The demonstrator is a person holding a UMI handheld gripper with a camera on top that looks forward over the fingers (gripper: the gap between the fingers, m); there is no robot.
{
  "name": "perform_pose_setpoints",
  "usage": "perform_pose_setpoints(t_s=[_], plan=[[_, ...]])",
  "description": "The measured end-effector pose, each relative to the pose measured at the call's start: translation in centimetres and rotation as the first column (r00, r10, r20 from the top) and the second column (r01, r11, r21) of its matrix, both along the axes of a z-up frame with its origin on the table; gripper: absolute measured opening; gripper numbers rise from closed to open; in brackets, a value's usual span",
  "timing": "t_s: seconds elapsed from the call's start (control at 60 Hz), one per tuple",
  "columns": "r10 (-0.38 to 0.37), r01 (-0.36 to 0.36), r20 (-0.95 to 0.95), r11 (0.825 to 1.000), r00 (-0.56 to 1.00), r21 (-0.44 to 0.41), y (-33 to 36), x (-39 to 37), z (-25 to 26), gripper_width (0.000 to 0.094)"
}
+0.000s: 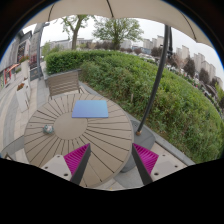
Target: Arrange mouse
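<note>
Slats of pale wood are making up the round table (85, 135) I am hovering over, its boards running away from me in straight ribbed lines. My gripper (111, 160) is hanging open, nothing between its fingers, the magenta pads (76, 157) facing each other across bare tabletop. A flat, light blue rectangular mat (90, 108) is lying beyond the fingers, toward the far rim. A small rounded grey object (47, 128), which I am taking for the mouse though it is too small to be sure, is sitting ahead and left of the left finger, well apart from it. A slatted chair (64, 83) is standing past the table, and a thick green hedge (150, 85) is curving along the terrace, with trees and buildings behind.
</note>
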State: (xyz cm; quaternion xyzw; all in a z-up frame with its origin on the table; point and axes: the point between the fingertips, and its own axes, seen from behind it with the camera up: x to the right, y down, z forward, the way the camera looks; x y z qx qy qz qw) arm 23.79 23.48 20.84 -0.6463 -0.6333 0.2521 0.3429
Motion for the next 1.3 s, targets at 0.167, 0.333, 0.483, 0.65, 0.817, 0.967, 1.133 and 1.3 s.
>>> perform_pose_setpoints(t_s=[0.167, 0.333, 0.483, 0.65, 0.817, 0.967, 1.133, 1.3], plan=[[0.043, -0.043, -0.012, 0.999, 0.999, -0.005, -5.2, 0.3, -0.7, 0.0854], [0.066, -0.067, -0.012, 0.997, 0.998, -0.025, -12.7, 1.0, -1.8, 0.0853], [0.110, -0.111, -0.022, 0.993, 0.994, -0.047, -20.9, 1.7, -2.4, 0.0850], [0.147, -0.150, -0.047, 0.986, 0.988, -0.071, -28.8, 1.6, -4.0, 0.0849], [0.155, -0.159, -0.102, 0.987, 0.983, -0.035, -31.6, -1.0, -7.0, 0.0851], [0.179, -0.179, -0.106, 0.984, 0.978, 0.011, -32.2, -4.9, -10.7, 0.0850], [0.194, -0.196, -0.081, 0.981, 0.978, -0.009, -33.1, -9.8, -15.4, 0.0850], [0.216, -0.217, -0.046, 0.976, 0.975, -0.020, -33.2, -13.8, -20.0, 0.0852]])
